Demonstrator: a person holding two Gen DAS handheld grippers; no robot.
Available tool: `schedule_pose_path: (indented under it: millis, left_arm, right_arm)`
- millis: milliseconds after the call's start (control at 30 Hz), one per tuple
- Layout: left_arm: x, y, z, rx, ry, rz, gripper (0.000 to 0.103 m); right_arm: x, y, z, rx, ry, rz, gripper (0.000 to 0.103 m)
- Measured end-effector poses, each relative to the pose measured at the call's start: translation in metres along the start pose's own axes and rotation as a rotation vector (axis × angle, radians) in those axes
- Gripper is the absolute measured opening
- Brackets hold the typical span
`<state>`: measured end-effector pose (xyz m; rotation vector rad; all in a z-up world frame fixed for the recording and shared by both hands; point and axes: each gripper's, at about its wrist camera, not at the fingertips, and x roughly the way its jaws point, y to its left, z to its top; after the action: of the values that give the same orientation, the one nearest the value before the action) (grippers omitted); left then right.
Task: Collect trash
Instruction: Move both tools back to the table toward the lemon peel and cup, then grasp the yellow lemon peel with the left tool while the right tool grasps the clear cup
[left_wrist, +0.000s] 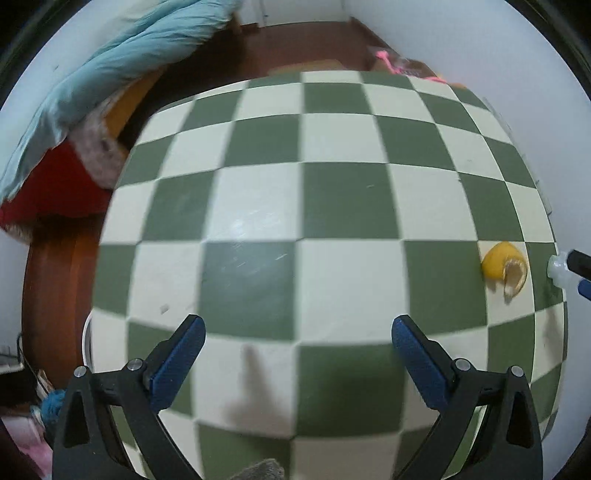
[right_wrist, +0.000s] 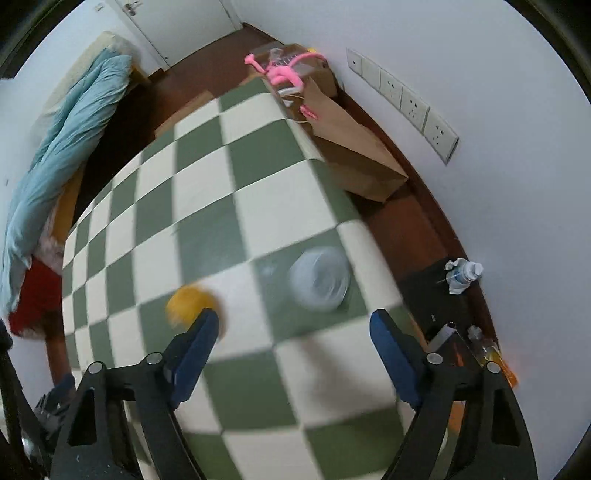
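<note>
A yellow citrus peel (left_wrist: 504, 267) lies on the green-and-cream checkered table (left_wrist: 295, 206) at the far right of the left wrist view. In the right wrist view the peel (right_wrist: 190, 301) is blurred, just beyond the left fingertip. A clear plastic cup or lid (right_wrist: 319, 282), blurred, lies on the table ahead of my right gripper (right_wrist: 295, 326), which is open and empty above it. My left gripper (left_wrist: 299, 328) is open and empty over the table's middle. The right gripper's tip with the clear item beside it (left_wrist: 559, 271) shows at that view's right edge.
A brown paper bag (right_wrist: 351, 147) with pink handles lies on the floor by the wall. A crushed water bottle (right_wrist: 461, 275) sits on a dark box right of the table. A bed with a blue quilt (right_wrist: 62, 162) and red cloth (left_wrist: 55, 188) lies left.
</note>
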<state>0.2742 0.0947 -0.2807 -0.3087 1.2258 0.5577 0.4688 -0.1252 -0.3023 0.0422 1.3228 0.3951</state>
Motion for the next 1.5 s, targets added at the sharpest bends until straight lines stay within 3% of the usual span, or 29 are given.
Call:
schedule_pose_path:
  millis: [133, 167, 233, 267, 500, 600, 633, 700, 767, 800, 967, 1167, 1500]
  left_arm:
    - [0.001, -0.029, 0.012, 0.044, -0.004, -0.018, 0.103]
    - [0.000, -0.033, 0.014, 0.050, -0.005, -0.029, 0.103]
    - [-0.003, -0.047, 0.017, 0.065, -0.011, -0.071, 0.103]
    - [-0.005, -0.055, 0.017, 0.072, -0.013, -0.097, 0.103]
    - [-0.001, -0.110, 0.023, 0.178, -0.019, -0.221, 0.103]
    - [0.005, -0.129, 0.026, 0.216, -0.005, -0.236, 0.102]
    - [0.007, -0.134, 0.027, 0.222, -0.009, -0.243, 0.097]
    - [0.009, -0.142, 0.029, 0.241, -0.017, -0.242, 0.075]
    - [0.012, -0.148, 0.029, 0.262, -0.013, -0.230, 0.044]
    - [0.013, -0.149, 0.029, 0.267, -0.014, -0.217, 0.039]
    - [0.010, -0.145, 0.025, 0.276, -0.041, -0.198, 0.025]
    - [-0.009, -0.127, 0.016, 0.270, -0.095, -0.172, 0.023]
    - [-0.083, -0.024, -0.022, 0.100, -0.185, -0.080, 0.022]
  right_arm:
    - [0.030, -0.010, 0.024, 0.005, 0.008, 0.007, 0.074]
    - [0.038, -0.010, 0.027, 0.006, 0.015, 0.017, 0.065]
    - [0.046, -0.013, 0.027, 0.007, 0.026, 0.032, 0.057]
    - [0.044, -0.009, 0.024, -0.005, 0.015, 0.028, 0.045]
    - [0.029, -0.024, 0.012, 0.005, -0.006, 0.054, 0.045]
    - [0.022, -0.037, 0.011, 0.035, -0.015, 0.064, 0.045]
    - [0.021, -0.040, 0.011, 0.037, -0.014, 0.060, 0.045]
    - [0.021, -0.042, 0.009, 0.038, -0.011, 0.060, 0.045]
    - [0.020, -0.044, 0.008, 0.037, -0.011, 0.060, 0.045]
    - [0.019, -0.043, 0.007, 0.034, -0.011, 0.063, 0.045]
    - [0.018, -0.036, 0.000, 0.017, -0.008, 0.067, 0.045]
    - [0.011, -0.022, -0.006, -0.024, -0.021, 0.053, 0.045]
    - [-0.031, 0.036, -0.041, -0.149, -0.063, 0.080, 0.045]
